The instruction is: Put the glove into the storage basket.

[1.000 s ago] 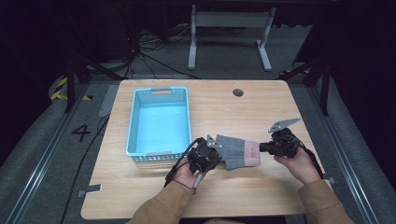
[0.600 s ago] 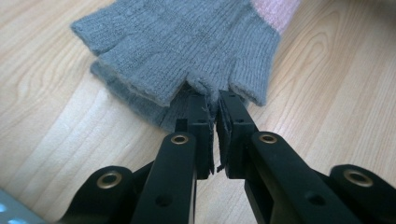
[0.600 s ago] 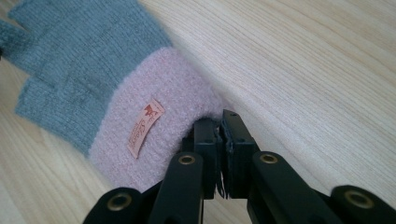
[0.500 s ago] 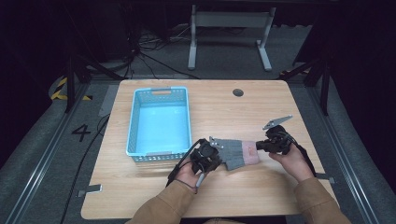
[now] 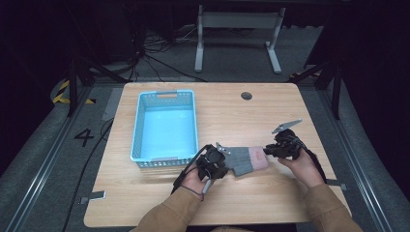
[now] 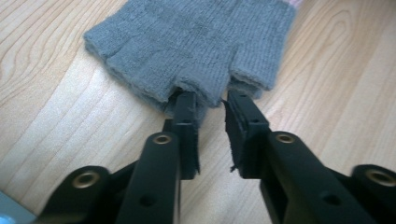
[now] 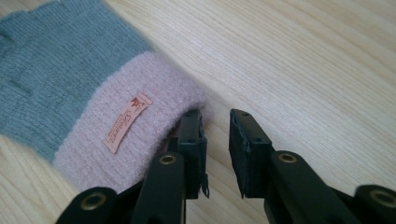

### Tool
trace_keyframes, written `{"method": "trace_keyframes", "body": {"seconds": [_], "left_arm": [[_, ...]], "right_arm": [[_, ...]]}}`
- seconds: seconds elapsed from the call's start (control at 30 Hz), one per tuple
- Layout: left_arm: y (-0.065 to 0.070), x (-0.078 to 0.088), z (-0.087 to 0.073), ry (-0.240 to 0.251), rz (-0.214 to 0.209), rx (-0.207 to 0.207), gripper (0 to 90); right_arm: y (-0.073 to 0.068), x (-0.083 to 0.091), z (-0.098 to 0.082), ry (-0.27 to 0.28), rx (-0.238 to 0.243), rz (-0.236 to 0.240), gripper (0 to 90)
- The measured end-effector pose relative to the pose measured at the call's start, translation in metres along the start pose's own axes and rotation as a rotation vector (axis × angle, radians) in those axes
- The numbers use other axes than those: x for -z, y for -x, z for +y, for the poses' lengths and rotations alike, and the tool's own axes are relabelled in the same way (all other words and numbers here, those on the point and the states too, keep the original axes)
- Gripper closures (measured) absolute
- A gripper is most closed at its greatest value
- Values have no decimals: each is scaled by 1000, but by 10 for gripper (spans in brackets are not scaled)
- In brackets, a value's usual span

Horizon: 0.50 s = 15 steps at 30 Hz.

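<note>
High view: grey glove (image 5: 243,160) w/ a pink cuff lies flat on the table (image 5: 290,203), near edge, just right of the blue basket (image 5: 164,126). Left gripper (image 5: 223,155) sits at its finger end, right gripper (image 5: 267,151) at the cuff end. Both have just been opening, so imo this is a let-go and the glove is prob staying right there.

Left gripper view: jaws narrowly apart, tips right at the knit finger stubs. One pad (image 6: 186,105) touches, maybe tucked under, a stub; nothing pinched btw them. Risk: pull back too quick and that pad snags the loose knit, dragging the glove (image 6: 191,42) crooked or flipping a stub over.

Right gripper view: jaws a bit apart, bare wood in the gap. Left pad (image 7: 192,126) is against the fuzzy pink cuff (image 7: 135,126) by the little label (image 7: 127,122). Same worry, fuzz catches on the pad edge and the cuff lifts or folds.

Also, if one hand backs off first while the other is caught, the glove skews toward the basket.
</note>
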<state>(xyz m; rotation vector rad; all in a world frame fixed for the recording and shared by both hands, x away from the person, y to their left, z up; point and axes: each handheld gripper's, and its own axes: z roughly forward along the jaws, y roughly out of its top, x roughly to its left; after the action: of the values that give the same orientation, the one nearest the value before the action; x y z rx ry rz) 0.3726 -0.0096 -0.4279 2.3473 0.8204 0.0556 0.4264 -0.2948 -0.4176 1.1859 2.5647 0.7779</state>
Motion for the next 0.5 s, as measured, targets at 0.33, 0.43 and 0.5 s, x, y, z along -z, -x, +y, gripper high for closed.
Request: {"method": "trace_keyframes", "body": {"seconds": [0.33, 0.43, 0.5], "left_arm": [[4, 16, 6, 83, -15, -23, 568], [4, 17, 10, 88, -13, -26, 536], [4, 18, 12, 104, -5, -23, 515]], "right_arm": [[8, 22, -11, 66, -51, -15, 710], [11, 28, -13, 78, -69, -12, 704], [12, 31, -15, 85, -67, -12, 690]]}}
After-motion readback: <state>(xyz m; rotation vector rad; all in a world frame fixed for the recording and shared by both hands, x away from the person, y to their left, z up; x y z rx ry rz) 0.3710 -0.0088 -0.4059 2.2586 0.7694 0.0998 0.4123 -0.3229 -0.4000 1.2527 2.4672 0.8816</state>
